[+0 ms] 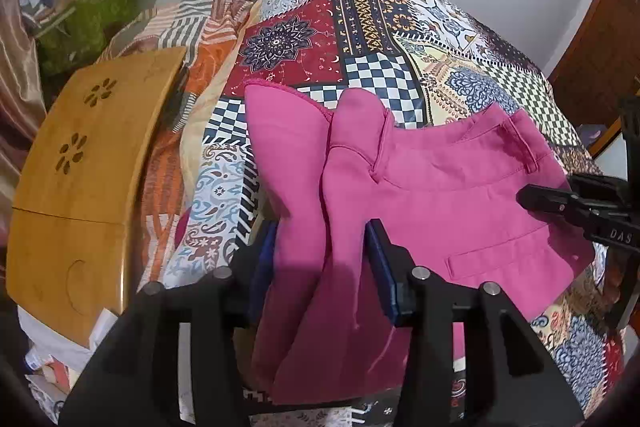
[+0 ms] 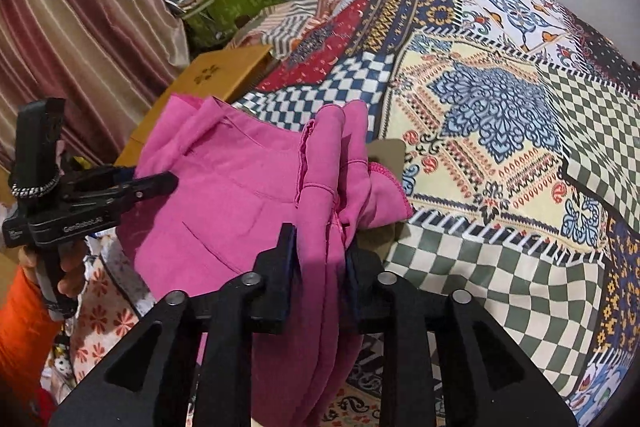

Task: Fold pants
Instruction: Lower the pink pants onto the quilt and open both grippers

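While the pants [image 1: 432, 195] lie on the bed [image 1: 400, 39], spread crosswise between both tools, the left tool [image 1: 320, 267] and right tool [image 2: 320, 259] each stand slack around a bunched end, pads barely touching.

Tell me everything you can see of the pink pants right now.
The pink pants look like woven cotton, with stitched seams, belt loops and a flat pocket flap. They are folded over and bunched, lying on the patterned bedspread and hanging over its near edge. Cloth runs between the fingers of the left gripper and the right gripper; whether the pads still press on it is unclear.
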